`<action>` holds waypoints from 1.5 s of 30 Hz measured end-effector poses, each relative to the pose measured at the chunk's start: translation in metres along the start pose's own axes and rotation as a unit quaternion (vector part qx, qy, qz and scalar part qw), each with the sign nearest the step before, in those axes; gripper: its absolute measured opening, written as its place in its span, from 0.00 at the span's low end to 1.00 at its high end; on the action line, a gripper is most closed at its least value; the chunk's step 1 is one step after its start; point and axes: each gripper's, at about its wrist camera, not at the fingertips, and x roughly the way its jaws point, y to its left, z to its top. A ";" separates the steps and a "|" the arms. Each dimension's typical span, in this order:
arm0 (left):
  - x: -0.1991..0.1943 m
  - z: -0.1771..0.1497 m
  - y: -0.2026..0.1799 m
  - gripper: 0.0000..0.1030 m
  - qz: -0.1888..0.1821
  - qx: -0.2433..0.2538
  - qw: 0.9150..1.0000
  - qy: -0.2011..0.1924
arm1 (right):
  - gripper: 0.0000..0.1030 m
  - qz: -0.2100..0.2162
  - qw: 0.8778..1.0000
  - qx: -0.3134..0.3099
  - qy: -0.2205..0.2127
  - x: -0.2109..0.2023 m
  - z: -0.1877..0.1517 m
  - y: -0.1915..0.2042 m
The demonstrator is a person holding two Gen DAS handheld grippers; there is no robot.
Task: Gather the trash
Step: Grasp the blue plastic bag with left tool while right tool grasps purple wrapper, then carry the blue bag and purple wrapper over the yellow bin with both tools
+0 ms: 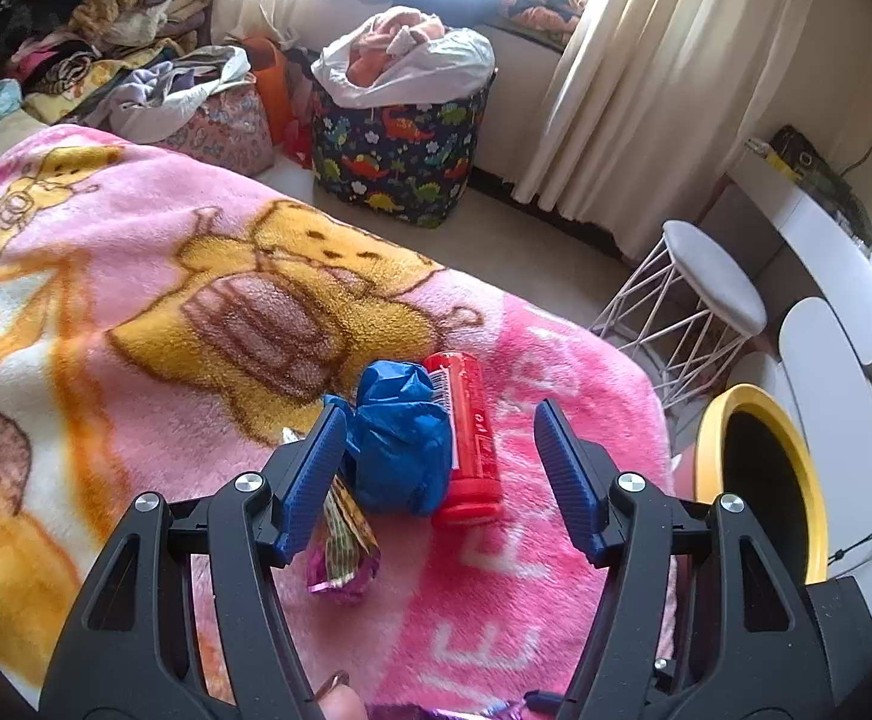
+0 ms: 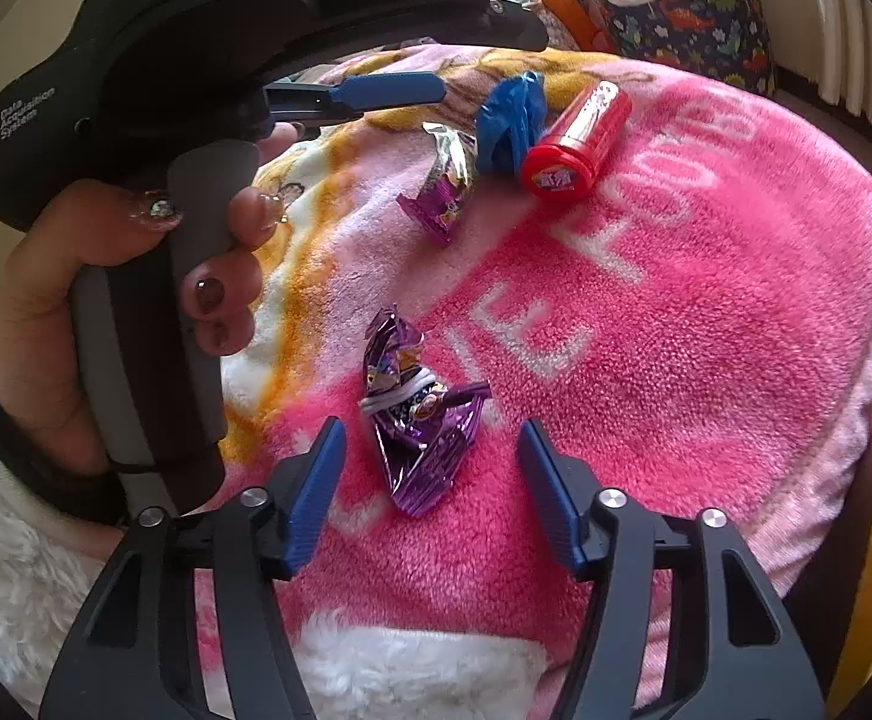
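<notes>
On the pink blanket (image 1: 556, 372) lie a crumpled blue bag (image 1: 396, 438), a red cylindrical tube (image 1: 469, 438) and a foil snack wrapper (image 1: 345, 546). My left gripper (image 1: 436, 438) is open, its jaws around the blue bag and the tube. In the right wrist view the blue bag (image 2: 511, 114), red tube (image 2: 577, 141) and wrapper (image 2: 445, 183) lie further off. My right gripper (image 2: 429, 456) is open just above a crumpled purple wrapper (image 2: 414, 420). A yellow-rimmed bin (image 1: 760, 480) stands beside the bed at the right.
A white wire stool (image 1: 694, 300) and a white desk (image 1: 844, 276) stand right of the bed. A dinosaur-print hamper (image 1: 399, 156) with clothes stands near the curtain (image 1: 646, 72). Clothes piles (image 1: 105, 48) lie at the far left. The hand with the left gripper (image 2: 153, 276) is at left.
</notes>
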 end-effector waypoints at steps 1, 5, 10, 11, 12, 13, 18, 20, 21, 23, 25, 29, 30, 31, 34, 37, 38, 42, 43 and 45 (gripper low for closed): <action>0.004 0.001 0.001 0.55 0.003 0.000 1.000 0.004 | 0.49 0.000 1.000 0.005 0.002 0.002 0.001 -0.002; 0.024 0.002 0.007 0.50 0.020 -0.011 0.999 0.029 | 0.33 0.009 1.000 0.018 0.002 0.000 -0.001 -0.009; 0.034 -0.003 0.016 0.26 0.031 -0.022 0.998 0.045 | 0.28 0.012 1.000 0.017 -0.008 -0.007 -0.002 -0.013; 0.033 -0.005 0.016 0.17 0.031 -0.022 0.998 0.044 | 0.27 0.011 1.000 0.017 -0.011 -0.009 -0.003 -0.014; 0.030 -0.006 0.017 0.16 0.029 -0.024 0.998 0.042 | 0.27 0.010 1.000 0.016 -0.014 -0.011 -0.003 -0.014; 0.028 -0.007 0.018 0.15 0.025 -0.027 0.998 0.040 | 0.26 0.009 1.000 0.016 -0.017 -0.013 -0.004 -0.014; 0.004 -0.010 0.017 0.12 0.011 -0.042 0.999 0.007 | 0.25 0.001 0.999 0.008 -0.038 -0.026 -0.006 -0.013; -0.006 -0.010 0.015 0.12 0.004 -0.047 0.999 -0.006 | 0.25 -0.001 0.999 0.005 -0.044 -0.031 -0.008 -0.012; -0.012 -0.010 0.014 0.12 0.004 -0.048 0.999 -0.012 | 0.25 -0.004 0.999 0.003 -0.049 -0.035 -0.009 -0.011; -0.020 -0.009 0.012 0.12 0.002 -0.049 0.999 -0.020 | 0.25 -0.006 0.998 0.001 -0.056 -0.043 -0.014 -0.009; -0.029 -0.009 0.009 0.12 0.000 -0.050 0.998 -0.027 | 0.25 -0.007 0.998 0.000 -0.061 -0.050 -0.017 -0.007; -0.038 -0.009 0.004 0.12 -0.001 -0.050 0.998 -0.035 | 0.25 -0.009 0.997 0.000 -0.073 -0.061 -0.018 -0.007; -0.042 -0.009 0.001 0.12 -0.003 -0.049 0.998 -0.038 | 0.25 -0.010 0.997 0.001 -0.076 -0.064 -0.020 -0.006; -0.043 -0.009 0.000 0.12 -0.003 -0.048 0.998 -0.039 | 0.25 -0.011 0.997 0.001 -0.080 -0.068 -0.019 -0.006; -0.049 -0.011 -0.006 0.12 -0.007 -0.044 0.998 -0.043 | 0.25 -0.016 0.996 0.002 -0.093 -0.078 -0.021 -0.005; -0.053 -0.012 -0.013 0.12 -0.011 -0.038 0.998 -0.046 | 0.25 -0.019 0.994 0.007 -0.106 -0.086 -0.016 -0.009; -0.055 -0.012 -0.016 0.12 -0.012 -0.037 0.998 -0.047 | 0.25 -0.021 0.994 0.010 -0.111 -0.090 -0.015 -0.011; -0.060 -0.014 -0.025 0.12 -0.017 -0.029 0.998 -0.050 | 0.25 -0.024 0.991 0.019 -0.127 -0.104 -0.018 -0.016; -0.061 -0.015 -0.027 0.12 -0.019 -0.028 0.998 -0.051 | 0.25 -0.025 0.991 0.022 -0.132 -0.109 -0.019 -0.018; -0.063 -0.015 -0.032 0.12 -0.022 -0.026 0.998 -0.052 | 0.25 -0.027 0.990 0.025 -0.138 -0.114 -0.018 -0.021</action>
